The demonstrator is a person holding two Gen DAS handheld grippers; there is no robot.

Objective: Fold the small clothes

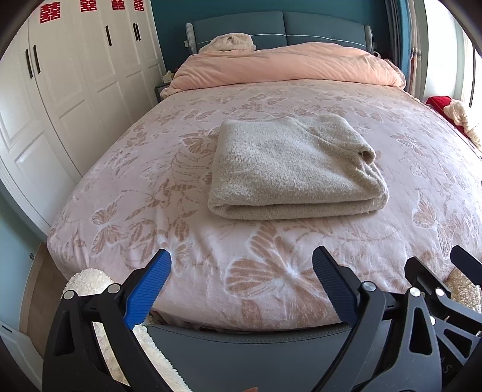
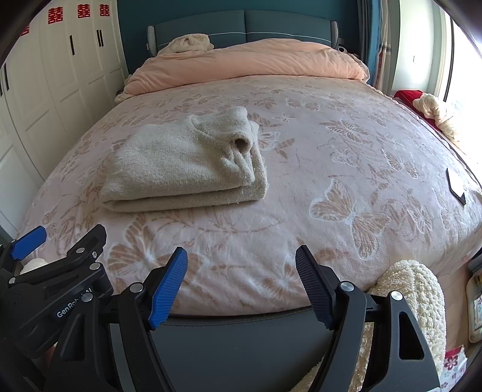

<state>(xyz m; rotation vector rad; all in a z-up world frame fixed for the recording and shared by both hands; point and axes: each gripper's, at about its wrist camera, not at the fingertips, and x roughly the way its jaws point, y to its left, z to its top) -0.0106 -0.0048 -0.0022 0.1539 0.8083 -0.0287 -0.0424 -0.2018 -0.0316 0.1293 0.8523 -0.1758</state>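
A beige knitted sweater lies folded into a thick rectangle on the pink butterfly-patterned bed cover. In the right wrist view the same folded sweater sits left of centre on the bed cover. My left gripper hangs over the bed's foot edge, open and empty, well short of the sweater. Beside it, my right gripper is likewise open with nothing between its blue pads. Part of the right gripper shows at the lower right of the left wrist view, and part of the left gripper at the lower left of the right wrist view.
A peach duvet is bunched at the head of the bed under a blue headboard. White wardrobe doors line the left side. A dark phone lies near the bed's right edge. A cream fluffy sleeve shows behind my right gripper.
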